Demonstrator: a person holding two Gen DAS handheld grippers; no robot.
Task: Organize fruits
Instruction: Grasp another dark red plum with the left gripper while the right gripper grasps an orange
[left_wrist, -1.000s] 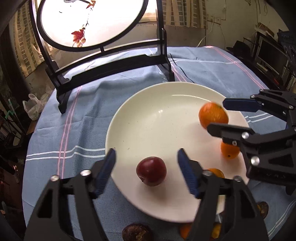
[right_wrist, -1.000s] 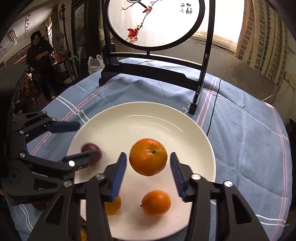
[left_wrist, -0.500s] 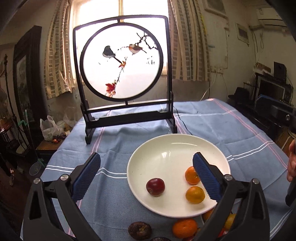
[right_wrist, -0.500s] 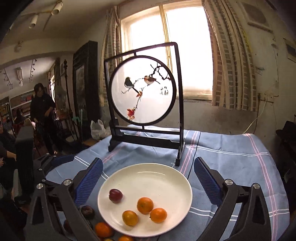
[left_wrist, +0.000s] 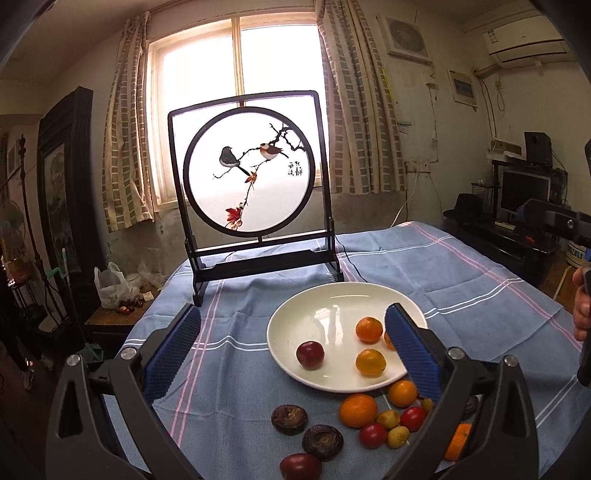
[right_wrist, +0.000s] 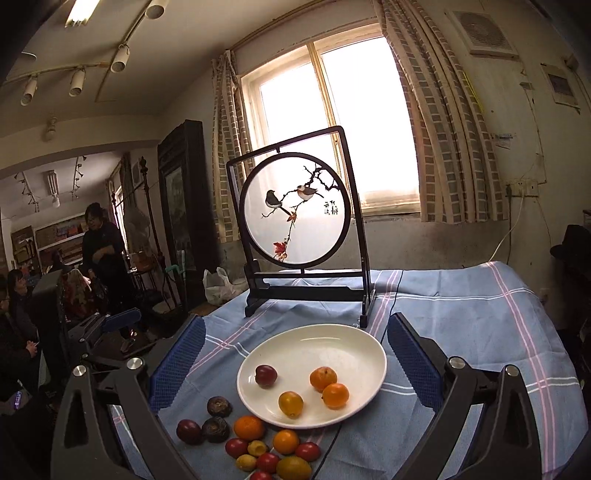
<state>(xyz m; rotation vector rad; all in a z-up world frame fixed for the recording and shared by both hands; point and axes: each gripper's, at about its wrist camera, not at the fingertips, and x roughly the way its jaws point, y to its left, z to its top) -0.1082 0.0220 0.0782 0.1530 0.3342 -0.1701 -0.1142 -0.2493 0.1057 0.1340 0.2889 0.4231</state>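
Observation:
A white plate (left_wrist: 332, 302) (right_wrist: 354, 339) sits on the blue tablecloth. It holds a dark red plum (left_wrist: 310, 355) (right_wrist: 266, 376) and three oranges (left_wrist: 368, 329) (right_wrist: 323, 378). Loose fruit lies on the cloth in front of the plate: oranges (left_wrist: 358, 410) (right_wrist: 249, 427), small red and yellow fruits (left_wrist: 373, 435) (right_wrist: 267, 461) and dark brown ones (left_wrist: 289, 419) (right_wrist: 219, 406). My left gripper (left_wrist: 291, 350) is open and empty, raised well back from the plate. My right gripper (right_wrist: 295, 365) is open and empty, also raised and back.
A round bird painting in a black frame (left_wrist: 251, 173) (right_wrist: 295, 206) stands on the table behind the plate. A black cable (left_wrist: 351, 262) runs from it. People stand at the left in the right wrist view (right_wrist: 99, 240). Shelves and a monitor (left_wrist: 524, 192) are at the right.
Both grippers have let go of fruit over the plate, opened wide and pulled up and back. The plate now holds the plum and three oranges, and the loose fruit in front has come into view.

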